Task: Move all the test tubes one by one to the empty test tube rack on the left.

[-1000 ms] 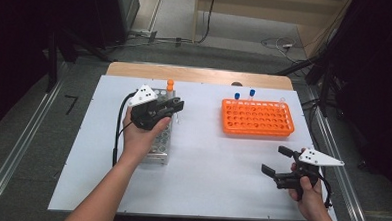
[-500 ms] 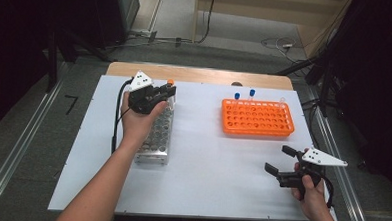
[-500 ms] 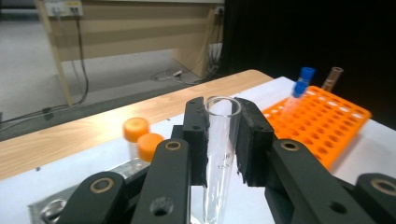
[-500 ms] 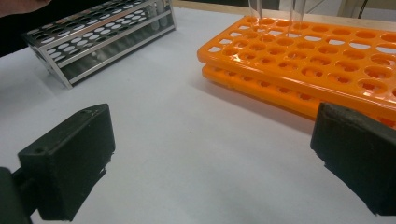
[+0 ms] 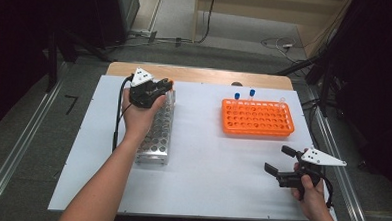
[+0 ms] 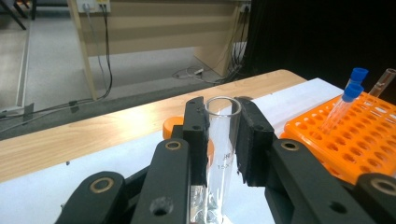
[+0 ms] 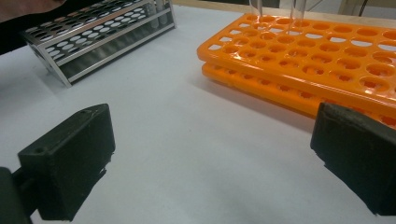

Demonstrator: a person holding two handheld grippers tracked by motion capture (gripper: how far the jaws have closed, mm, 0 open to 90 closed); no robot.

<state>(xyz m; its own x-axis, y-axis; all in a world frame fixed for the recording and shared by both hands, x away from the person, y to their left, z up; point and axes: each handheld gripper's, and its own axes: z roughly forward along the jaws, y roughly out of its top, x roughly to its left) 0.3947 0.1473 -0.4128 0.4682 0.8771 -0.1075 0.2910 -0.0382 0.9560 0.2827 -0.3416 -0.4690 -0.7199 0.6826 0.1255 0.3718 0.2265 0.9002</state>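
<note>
The left gripper pinches a clear glass test tube between its fingers, upright over the far end of the metal tube rack, at ten o'clock on the white tabletop. At four o'clock the right gripper hovers, fingers spread wide, facing the orange rack.

White rectangular tabletop w/ a light wood strip along its far edge. Directly on it: silver metal test-tube rack at left, long side running front-to-back; orange plastic multi-hole tube rack at right, well apart from the metal one.
</note>
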